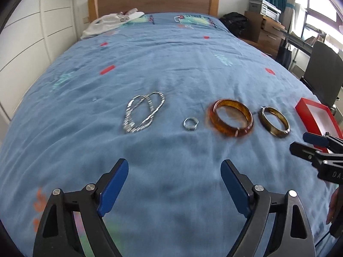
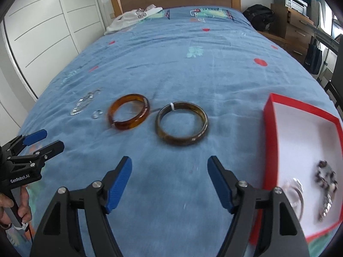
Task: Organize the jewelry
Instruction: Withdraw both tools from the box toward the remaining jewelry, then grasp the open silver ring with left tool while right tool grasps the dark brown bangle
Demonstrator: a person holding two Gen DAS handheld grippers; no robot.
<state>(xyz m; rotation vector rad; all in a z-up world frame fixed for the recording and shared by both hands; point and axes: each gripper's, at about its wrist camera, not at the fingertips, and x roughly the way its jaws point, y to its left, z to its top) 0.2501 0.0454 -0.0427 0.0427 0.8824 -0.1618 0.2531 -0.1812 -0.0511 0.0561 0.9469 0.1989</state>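
A chain (image 1: 143, 113), ring (image 1: 190, 124), amber bangle (image 1: 231, 117) and dark bangle (image 1: 274, 121) lay flat in a row across the bed (image 1: 171, 64). The chain's loop stretched away from the camera. The red box (image 2: 276, 132) to their right held a silver ring (image 2: 297, 194) and beads (image 2: 325, 180). Both grippers, left (image 1: 174, 188) and right (image 2: 169, 184), hovered with jaws open and empty.

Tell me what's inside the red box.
In the red box, on its white floor: a silvery bangle and a dark beaded piece. The right gripper's arm covers the near corner.

Home bedroom: bed (image 1: 171, 64) w/ wooden headboard (image 1: 153, 2), wardrobe (image 2: 42, 32), drawers (image 2: 295, 27).
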